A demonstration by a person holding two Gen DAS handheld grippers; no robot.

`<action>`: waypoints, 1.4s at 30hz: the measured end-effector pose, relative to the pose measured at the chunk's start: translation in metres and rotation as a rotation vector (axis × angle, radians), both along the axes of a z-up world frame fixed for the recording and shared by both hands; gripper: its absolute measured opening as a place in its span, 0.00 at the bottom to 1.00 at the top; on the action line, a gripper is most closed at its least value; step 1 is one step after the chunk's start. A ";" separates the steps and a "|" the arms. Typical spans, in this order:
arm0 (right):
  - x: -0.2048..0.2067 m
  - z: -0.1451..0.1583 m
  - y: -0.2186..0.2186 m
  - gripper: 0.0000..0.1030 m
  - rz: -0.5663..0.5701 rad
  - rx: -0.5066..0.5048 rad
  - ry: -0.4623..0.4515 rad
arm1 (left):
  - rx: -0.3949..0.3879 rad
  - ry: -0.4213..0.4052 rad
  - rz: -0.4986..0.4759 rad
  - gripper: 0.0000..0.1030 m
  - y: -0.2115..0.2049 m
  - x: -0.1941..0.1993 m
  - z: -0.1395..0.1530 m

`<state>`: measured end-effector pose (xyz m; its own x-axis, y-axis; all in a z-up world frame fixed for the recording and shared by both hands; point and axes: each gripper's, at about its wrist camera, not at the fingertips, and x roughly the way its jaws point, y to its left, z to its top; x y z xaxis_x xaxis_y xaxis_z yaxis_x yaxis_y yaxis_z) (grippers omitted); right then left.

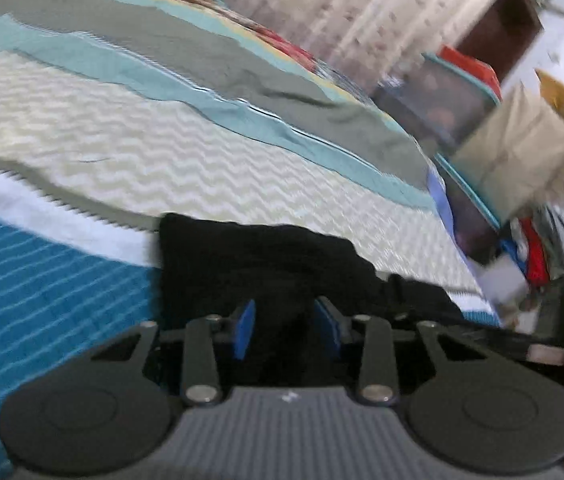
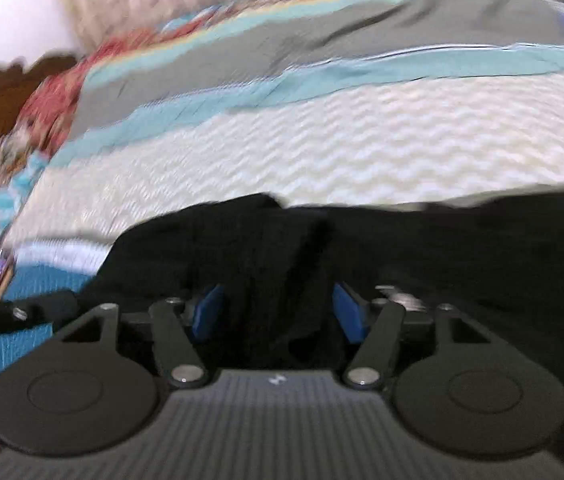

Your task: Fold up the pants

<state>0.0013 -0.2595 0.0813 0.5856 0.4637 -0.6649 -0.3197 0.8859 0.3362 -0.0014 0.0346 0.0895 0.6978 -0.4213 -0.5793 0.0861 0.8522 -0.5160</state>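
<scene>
While black pants point(image 1: 266, 264) lie on the bed point(image 1: 162, 152), left gripper point(image 1: 287, 330) jaws stand narrowly apart with cloth between, grip unclear; right gripper point(image 2: 278, 312) jaws gape wider, gripping nothing. Bins point(image 1: 438, 96) beside the bed: contents blurred.

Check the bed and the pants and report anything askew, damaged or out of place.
Both views are blurred. The black pants lie bunched and uneven at the near edge of the bed, one part rumpled toward the mattress corner. The grey sheet on the bedspread is creased. No damage or spill shows.
</scene>
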 end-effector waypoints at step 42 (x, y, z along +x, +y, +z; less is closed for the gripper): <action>-0.005 0.041 -0.082 0.47 0.087 0.067 -0.092 | 0.175 0.176 -0.103 0.34 -0.008 -0.045 -0.027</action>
<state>-0.0034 -0.3416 0.1222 0.5985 0.5567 -0.5760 -0.4263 0.8302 0.3593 -0.0468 0.0270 0.0630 0.5386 -0.3677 -0.7581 0.0996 0.9212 -0.3761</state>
